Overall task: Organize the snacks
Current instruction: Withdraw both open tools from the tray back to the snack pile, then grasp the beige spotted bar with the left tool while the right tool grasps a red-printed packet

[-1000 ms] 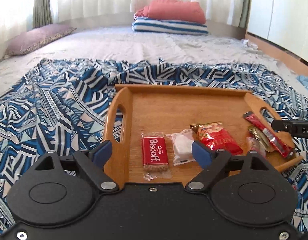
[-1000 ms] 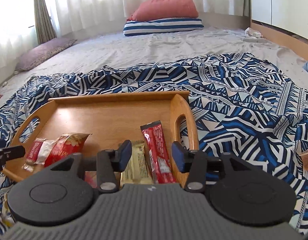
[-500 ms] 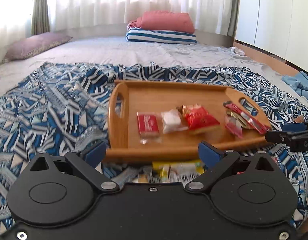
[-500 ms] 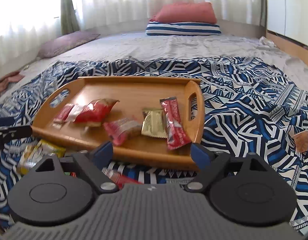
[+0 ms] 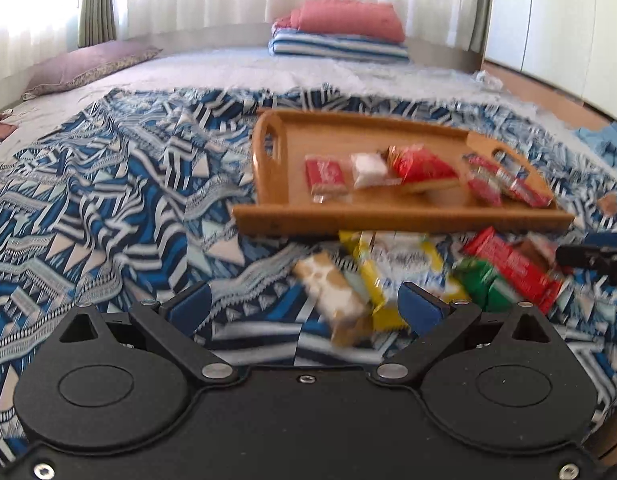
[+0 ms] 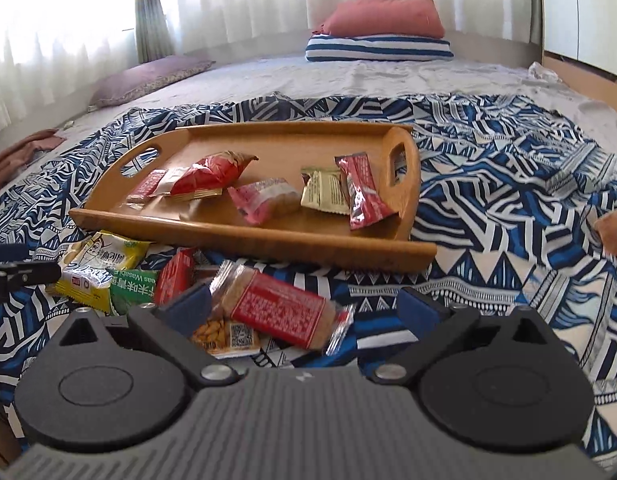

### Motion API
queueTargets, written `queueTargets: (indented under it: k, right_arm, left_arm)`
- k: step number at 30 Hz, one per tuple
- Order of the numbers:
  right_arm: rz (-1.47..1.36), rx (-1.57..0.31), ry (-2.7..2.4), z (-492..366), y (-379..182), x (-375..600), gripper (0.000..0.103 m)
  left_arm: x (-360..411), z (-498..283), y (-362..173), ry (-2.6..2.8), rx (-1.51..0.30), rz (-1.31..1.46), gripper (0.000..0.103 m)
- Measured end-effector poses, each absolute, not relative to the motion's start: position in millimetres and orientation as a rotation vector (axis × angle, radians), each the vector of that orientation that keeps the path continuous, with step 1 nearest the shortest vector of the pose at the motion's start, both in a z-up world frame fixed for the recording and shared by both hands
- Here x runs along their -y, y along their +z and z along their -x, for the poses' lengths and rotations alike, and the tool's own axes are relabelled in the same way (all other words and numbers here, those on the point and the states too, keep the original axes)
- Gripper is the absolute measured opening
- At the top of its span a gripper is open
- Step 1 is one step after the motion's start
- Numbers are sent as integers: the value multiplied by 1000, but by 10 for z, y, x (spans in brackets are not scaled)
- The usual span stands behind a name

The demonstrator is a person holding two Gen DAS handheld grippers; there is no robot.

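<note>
Lying loose on the patterned blanket (image 6: 488, 184) just in front of the wooden tray (image 6: 268, 236), a pile of snacks (image 6: 156, 280) sits below both grippers. The right gripper (image 6: 304, 304) has its jaws spread wide and opening; a biscuit pack with a red label (image 6: 276, 308) lies on the blanket between the blue pads, touched by neither as far as can be seen. A nut packet (image 6: 224, 334) with a square code peeks out from under it. Beside these lie a green packet (image 6: 130, 286) reading "Wasabi" and a yellow packet (image 6: 96, 260) with a drawn face. The left gripper (image 5: 304, 308) is also spread wide, holding nothing, above a blurred tan and white bar (image 5: 332, 292). On the tray rest six more wrappers, among them a red crisp bag (image 6: 204, 176), a gold packet (image 6: 324, 192) and a red stick pack (image 6: 362, 188); their print is too small to read.
</note>
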State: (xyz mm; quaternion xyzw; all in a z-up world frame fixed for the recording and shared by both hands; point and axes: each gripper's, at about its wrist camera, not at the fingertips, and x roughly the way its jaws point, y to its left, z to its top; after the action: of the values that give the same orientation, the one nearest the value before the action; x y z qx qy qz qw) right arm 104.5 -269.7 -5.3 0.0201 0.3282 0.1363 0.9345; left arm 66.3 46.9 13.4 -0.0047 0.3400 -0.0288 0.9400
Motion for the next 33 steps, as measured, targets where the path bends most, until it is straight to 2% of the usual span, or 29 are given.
queueTargets:
  k: [6,8,11,18,23,33]
  right_arm:
    - [-25,-683,257,-1030,-167,2689,103]
    - [-7,-683,250,-1027,-201,2666,103]
    - [7,-666,249,-1010,-228,2642,103]
    - [-27,-649,263,-1027,-287,2682,103]
    - [-31,-625,264,-1001,-323,2691,103]
    - [-35,-611,266,-984,-342,2697,103]
  left_arm:
    - [-480,-634,32,-14,-716,27,99]
    - [-466,-649,36,3,-720,16,96]
    - [-449,-672,54,13,-712,13,85]
    - [-382,-708,62,13,-696,7,73]
    - [-362,-730,101,16,-678,21,53]
    - [-366,-937,93,33,-695,86,51]
